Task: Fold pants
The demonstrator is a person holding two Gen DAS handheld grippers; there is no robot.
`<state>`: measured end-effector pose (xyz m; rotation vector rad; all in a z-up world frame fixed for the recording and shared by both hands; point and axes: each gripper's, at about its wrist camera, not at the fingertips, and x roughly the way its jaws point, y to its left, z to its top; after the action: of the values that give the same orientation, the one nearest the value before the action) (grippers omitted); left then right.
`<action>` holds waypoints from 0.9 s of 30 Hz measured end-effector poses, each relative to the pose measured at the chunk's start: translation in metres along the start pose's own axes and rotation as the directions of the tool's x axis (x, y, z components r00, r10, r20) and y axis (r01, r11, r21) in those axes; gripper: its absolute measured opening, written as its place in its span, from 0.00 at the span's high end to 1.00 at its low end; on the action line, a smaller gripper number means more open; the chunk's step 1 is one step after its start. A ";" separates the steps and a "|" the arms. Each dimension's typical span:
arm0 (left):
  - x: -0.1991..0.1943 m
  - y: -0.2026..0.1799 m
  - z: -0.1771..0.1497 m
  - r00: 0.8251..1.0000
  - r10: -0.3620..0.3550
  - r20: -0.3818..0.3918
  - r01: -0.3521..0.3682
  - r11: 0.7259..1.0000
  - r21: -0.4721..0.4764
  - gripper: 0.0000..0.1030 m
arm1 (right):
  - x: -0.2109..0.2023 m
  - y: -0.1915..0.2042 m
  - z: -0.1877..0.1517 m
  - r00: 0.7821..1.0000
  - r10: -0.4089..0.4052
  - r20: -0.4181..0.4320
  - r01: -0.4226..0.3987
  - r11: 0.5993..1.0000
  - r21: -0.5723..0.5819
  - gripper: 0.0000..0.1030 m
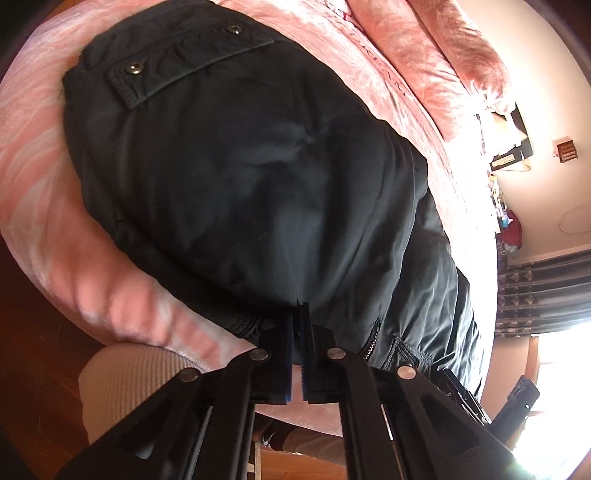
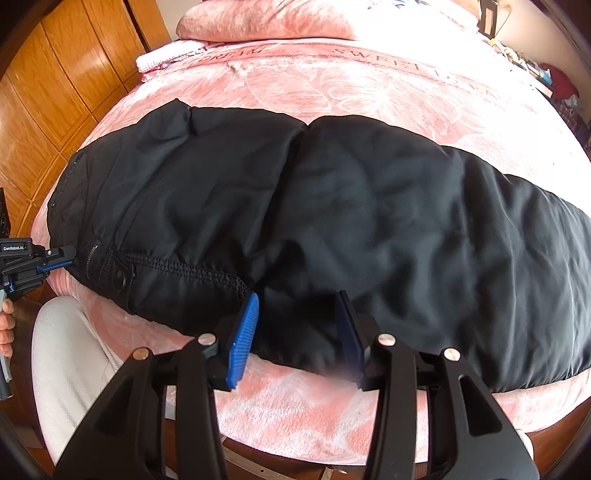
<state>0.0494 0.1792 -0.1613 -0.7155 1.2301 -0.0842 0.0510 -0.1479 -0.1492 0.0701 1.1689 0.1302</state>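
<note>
Black padded pants (image 2: pixel 314 206) lie across the pink bedspread (image 2: pixel 332 85), waist end at the left, legs running right. In the left wrist view the pants (image 1: pixel 240 177) fill the frame, with a snap-button pocket flap (image 1: pixel 188 62) at the far end. My left gripper (image 1: pixel 297 317) is shut on the near edge of the pants by the waistband and zipper (image 1: pixel 373 339). It also shows in the right wrist view (image 2: pixel 62 258) at the waist corner. My right gripper (image 2: pixel 297 310) is open, its blue pads (image 2: pixel 243 339) either side of the pants' near edge at the crotch.
A pink pillow (image 2: pixel 266 18) and a folded cloth (image 2: pixel 166 59) lie at the head of the bed. A wooden wardrobe (image 2: pixel 55 81) stands left. The person's light-trousered leg (image 2: pixel 66 362) is at the bed's near edge. Curtains and a bright window (image 1: pixel 546 295) are at the right.
</note>
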 end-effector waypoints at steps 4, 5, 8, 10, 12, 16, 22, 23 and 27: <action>-0.009 -0.004 -0.010 0.998 0.035 0.042 -0.036 0.999 0.024 0.99 | 0.000 0.000 0.000 1.000 0.000 0.002 0.000 1.000 -0.002 0.57; -0.009 -0.005 -0.012 0.998 0.052 0.047 -0.054 0.998 0.035 0.99 | 0.000 0.000 0.000 1.000 0.000 0.001 0.000 1.000 -0.002 0.57; -0.005 -0.005 -0.014 0.994 0.097 0.045 -0.100 0.993 0.070 1.00 | 0.002 -0.001 0.000 1.000 -0.005 0.004 0.005 1.000 -0.006 0.57; -0.006 -0.006 -0.015 0.991 0.125 0.052 -0.129 0.987 0.095 1.00 | 0.003 -0.001 0.000 1.000 -0.005 0.004 0.005 1.000 -0.005 0.57; -0.013 -0.017 -0.020 0.985 0.145 0.091 -0.157 0.978 0.140 1.00 | 0.002 -0.002 0.001 1.000 -0.007 0.010 0.007 1.000 -0.005 0.57; -0.017 -0.065 -0.038 0.977 0.152 0.147 -0.191 0.930 0.313 0.89 | -0.008 -0.012 0.002 0.999 -0.026 0.043 0.025 0.999 0.024 0.57; 0.019 -0.141 -0.069 0.979 0.127 0.158 -0.194 0.806 0.559 0.39 | -0.008 -0.042 -0.001 0.995 -0.098 0.023 0.095 0.991 0.092 0.57; 0.027 -0.150 -0.072 0.983 0.112 0.144 -0.176 0.795 0.580 0.39 | -0.005 -0.046 -0.003 0.995 -0.100 0.015 0.098 0.990 0.099 0.57; 0.068 -0.171 -0.076 0.991 0.115 0.067 -0.132 0.776 0.616 0.39 | 0.007 -0.055 -0.006 0.996 -0.089 -0.004 0.089 0.991 0.100 0.57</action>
<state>0.0604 -0.0185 -0.1369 -0.0524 1.1267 -0.3558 0.0517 -0.2010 -0.1644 0.1063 1.1757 -0.0079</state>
